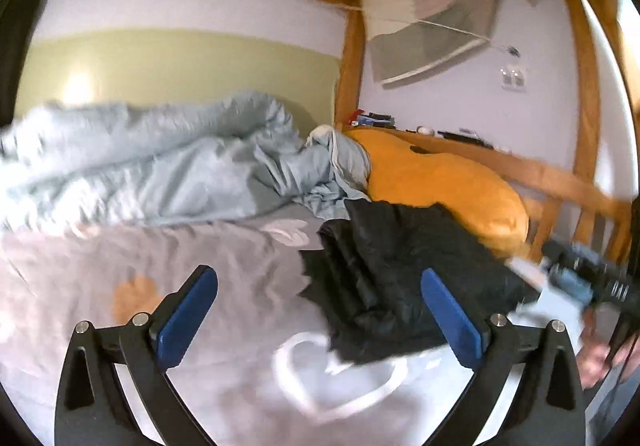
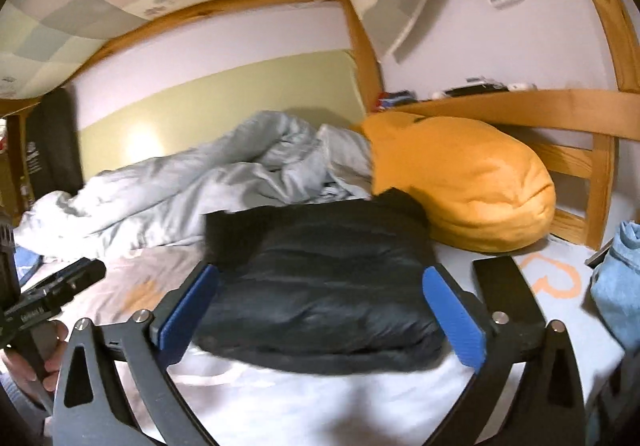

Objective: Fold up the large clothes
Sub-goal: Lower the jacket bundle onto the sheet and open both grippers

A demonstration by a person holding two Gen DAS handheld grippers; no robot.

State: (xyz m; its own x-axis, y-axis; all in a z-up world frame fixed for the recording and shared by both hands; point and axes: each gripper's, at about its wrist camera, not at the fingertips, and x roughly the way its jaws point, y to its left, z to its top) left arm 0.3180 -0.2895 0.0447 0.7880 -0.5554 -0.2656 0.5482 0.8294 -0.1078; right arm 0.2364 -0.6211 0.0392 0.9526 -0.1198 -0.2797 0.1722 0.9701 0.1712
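A black padded jacket [image 1: 400,278] lies folded in a thick bundle on the bed sheet [image 1: 120,254]. My left gripper [image 1: 318,278] is open wide over the sheet, with the jacket's left edge just ahead of its right finger and nothing pressed between the blue pads [image 1: 188,310]. In the right wrist view the jacket [image 2: 328,278] fills the space ahead of my right gripper [image 2: 320,274], which is open with both pads clear of the cloth. Each gripper also shows at the side of the other's view, held in a hand.
A crumpled light blue duvet [image 1: 160,157] lies along the wall behind the jacket. An orange pillow [image 2: 472,181] rests against the wooden headboard [image 2: 560,105]. A blue denim garment [image 2: 616,278] sits at the right edge. Small items line the ledge [image 1: 460,133].
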